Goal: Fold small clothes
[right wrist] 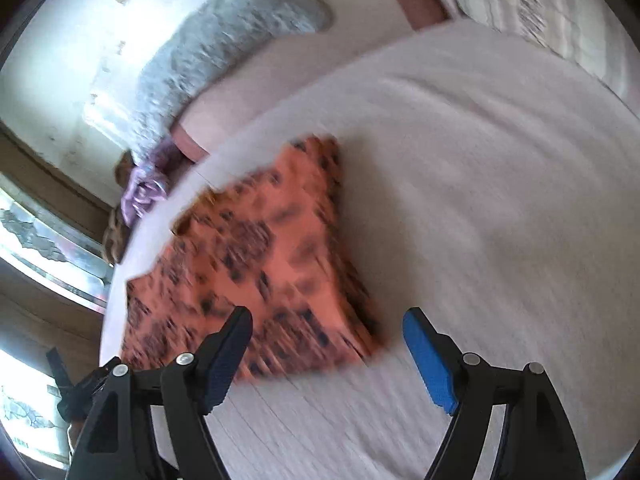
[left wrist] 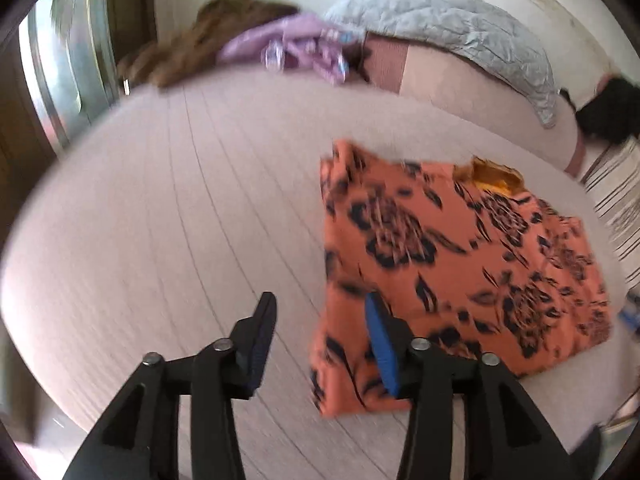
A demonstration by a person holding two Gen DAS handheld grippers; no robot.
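the orange garment (left wrist: 452, 264) with its dark flower print lies folded into a flat, roughly squared bundle on the bed (left wrist: 192, 208), which is covered in a pale, faintly striped sheet. a bit of yellow-orange lining shows at the bundle's far edge.

the left gripper (left wrist: 320, 316) hangs above the bed with its jaws spread and nothing between them — its blue-padded finger overlaps the near corner of the garment in the left wrist view, the dark finger sits over bare sheet. whether the blue pad touches the cloth cannot be told through the blur.

the right gripper (right wrist: 328, 332) is spread wider, also pinching nothing; the near edge of the garment (right wrist: 256, 256) shows between and beyond its fingers.

at the far side of the bed lie a grey quilted pillow (left wrist: 452, 28), a lilac bundle of cloth (left wrist: 288, 46) and something brown and furry (left wrist: 192, 44) — all well apart from the garment.
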